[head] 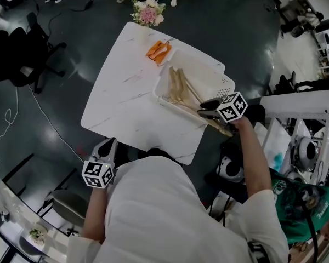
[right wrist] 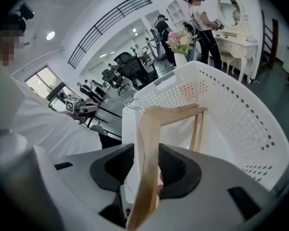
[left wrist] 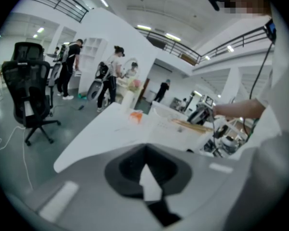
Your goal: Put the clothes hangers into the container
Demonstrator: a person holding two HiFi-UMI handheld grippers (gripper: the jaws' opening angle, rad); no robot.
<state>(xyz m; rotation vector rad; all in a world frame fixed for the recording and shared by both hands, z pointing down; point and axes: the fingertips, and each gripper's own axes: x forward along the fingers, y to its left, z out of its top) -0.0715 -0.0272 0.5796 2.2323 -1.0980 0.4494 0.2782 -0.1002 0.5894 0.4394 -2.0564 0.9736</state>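
Looking down on a white perforated plastic basket [head: 225,84], sitting on a white marble-patterned table [head: 126,92]. At the basket's near right corner, the right gripper [head: 205,109], reaching in over the rim.

Switching to the right gripper view [right wrist: 147,150]: jaws apart, with one arm of a pale wooden clothes hanger [right wrist: 149,129] standing between them. Close against one pad, a sliver of gap beside the other, so not pinched.

Lies with its long axis along the basket's near rim in the head view [head: 187,110], from the right gripper at the near right corner across to the near left corner. Points its metal hook [head: 162,98] out at that near left corner; same hook [right wrist: 130,104] visible past the hanger's peak. Far arm and crossbar hanging over the basket's inside, close to the dotted wall [right wrist: 241,114].

Inside the basket, more pale wooden hangers [head: 178,86], long axes running from the far side down toward the near rim.

Just beyond the basket's far left side, small orange items [head: 159,51] on the tabletop; farther off the same way, a pink and white bouquet [head: 149,12].

Well apart from the basket, off to its near left past the table edge, the left gripper [head: 109,144]. Jaws together [left wrist: 144,150], nothing between them, aimed across the tabletop with the basket [left wrist: 166,114] ahead and to the right.
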